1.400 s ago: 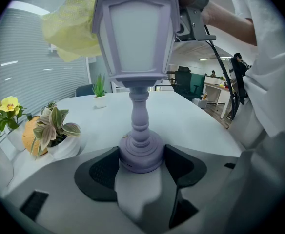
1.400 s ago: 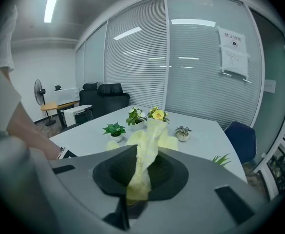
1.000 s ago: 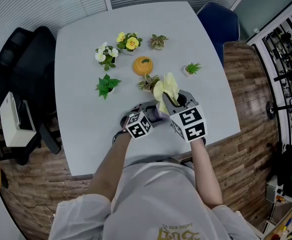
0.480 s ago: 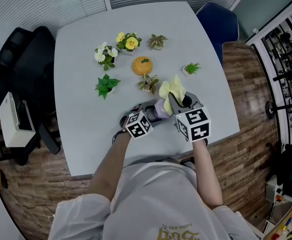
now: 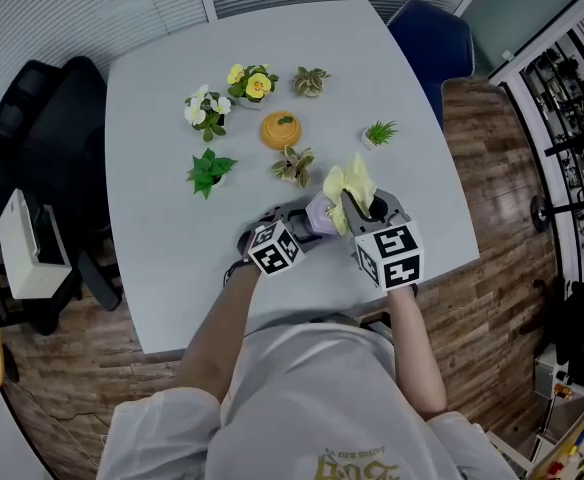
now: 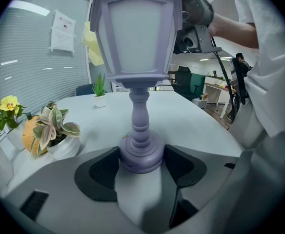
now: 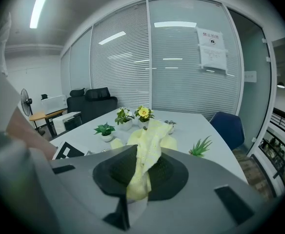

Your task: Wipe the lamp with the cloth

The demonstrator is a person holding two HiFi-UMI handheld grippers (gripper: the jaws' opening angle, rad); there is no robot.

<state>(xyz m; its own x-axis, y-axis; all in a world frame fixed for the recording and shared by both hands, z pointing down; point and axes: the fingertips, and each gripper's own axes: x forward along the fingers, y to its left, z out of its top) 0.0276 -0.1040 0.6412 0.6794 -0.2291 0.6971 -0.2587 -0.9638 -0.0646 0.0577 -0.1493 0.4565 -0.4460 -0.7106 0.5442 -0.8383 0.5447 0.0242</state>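
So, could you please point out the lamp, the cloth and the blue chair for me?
Lamp [image 6: 135,33], left gripper view, on its shade.
Cloth [image 7: 146,140], right gripper view, on its middle fold.
Chair [image 5: 428,30], head view, on its blue seat.

- The lamp [image 6: 137,72]: smooth, matt lilac plastic by its look, with frosted panels.
- The cloth [image 7: 145,150]: soft, crumpled yellow fabric.
- The table [image 5: 162,258]: smooth, matt pale-grey top.
- The floor [image 5: 492,158]: wood planks, grainy.
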